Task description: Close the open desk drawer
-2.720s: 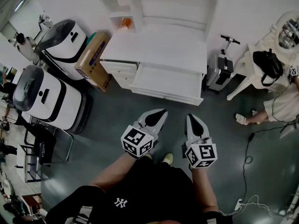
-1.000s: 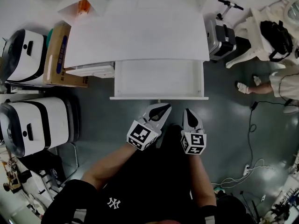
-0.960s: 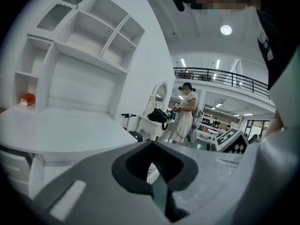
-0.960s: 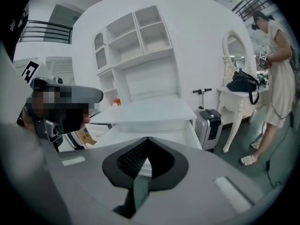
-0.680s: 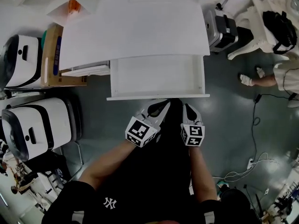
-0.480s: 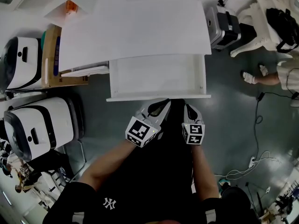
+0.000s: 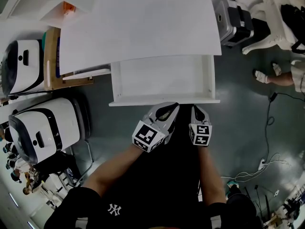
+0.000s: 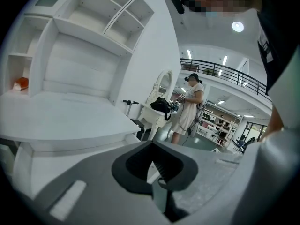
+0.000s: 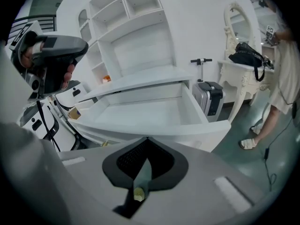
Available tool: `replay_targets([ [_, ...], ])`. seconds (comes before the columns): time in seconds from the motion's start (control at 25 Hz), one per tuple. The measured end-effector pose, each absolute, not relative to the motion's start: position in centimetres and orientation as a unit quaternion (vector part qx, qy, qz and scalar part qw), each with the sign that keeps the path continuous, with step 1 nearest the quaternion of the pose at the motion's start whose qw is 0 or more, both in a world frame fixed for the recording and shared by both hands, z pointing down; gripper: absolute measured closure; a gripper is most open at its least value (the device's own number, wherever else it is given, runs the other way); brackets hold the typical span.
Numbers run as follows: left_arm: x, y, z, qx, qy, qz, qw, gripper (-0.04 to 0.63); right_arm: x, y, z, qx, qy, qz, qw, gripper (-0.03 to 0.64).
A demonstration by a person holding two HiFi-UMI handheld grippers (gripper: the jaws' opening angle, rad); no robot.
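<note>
Moved up to drawer (image 7: 143,101) front: left gripper (image 7: 171,107), right gripper (image 7: 197,109) | both jaws together, empty | contact unclear

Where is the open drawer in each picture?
Head view: the drawer is in the middle, pulled out.
Left gripper view: lower left, probably just a white strip under the desktop.
Right gripper view: middle, open and empty.
Landmark: the small orange thing, left of the drawer in all three.

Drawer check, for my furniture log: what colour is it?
The drawer is plain white; the head view shows it best.
</note>
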State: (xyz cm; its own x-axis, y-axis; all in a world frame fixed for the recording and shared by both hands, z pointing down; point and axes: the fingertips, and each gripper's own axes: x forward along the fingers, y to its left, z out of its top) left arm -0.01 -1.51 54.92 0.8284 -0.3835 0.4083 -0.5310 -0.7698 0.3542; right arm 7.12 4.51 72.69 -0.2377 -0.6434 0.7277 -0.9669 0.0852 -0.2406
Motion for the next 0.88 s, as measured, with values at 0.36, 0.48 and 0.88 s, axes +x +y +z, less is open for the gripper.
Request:
replay_targets([
  [0.36,0.9,-2.9,56.5,0.920,-0.254,0.162,0.250,0.595,7.1,3.1,73.1,0.576,-0.699,0.366,0.213,0.594],
  [0.48,1.1,-3.5,56.8,0.918,-0.260,0.162,0.251,0.595,7.4,2.3,73.2,0.576,-0.699,0.367,0.213,0.594],
  [0.88,1.3,-6.9,56.4,0.910,-0.285,0.159,0.258,0.595,8.0,-2.7,73.1,0.564,-0.712,0.358,0.218,0.594],
])
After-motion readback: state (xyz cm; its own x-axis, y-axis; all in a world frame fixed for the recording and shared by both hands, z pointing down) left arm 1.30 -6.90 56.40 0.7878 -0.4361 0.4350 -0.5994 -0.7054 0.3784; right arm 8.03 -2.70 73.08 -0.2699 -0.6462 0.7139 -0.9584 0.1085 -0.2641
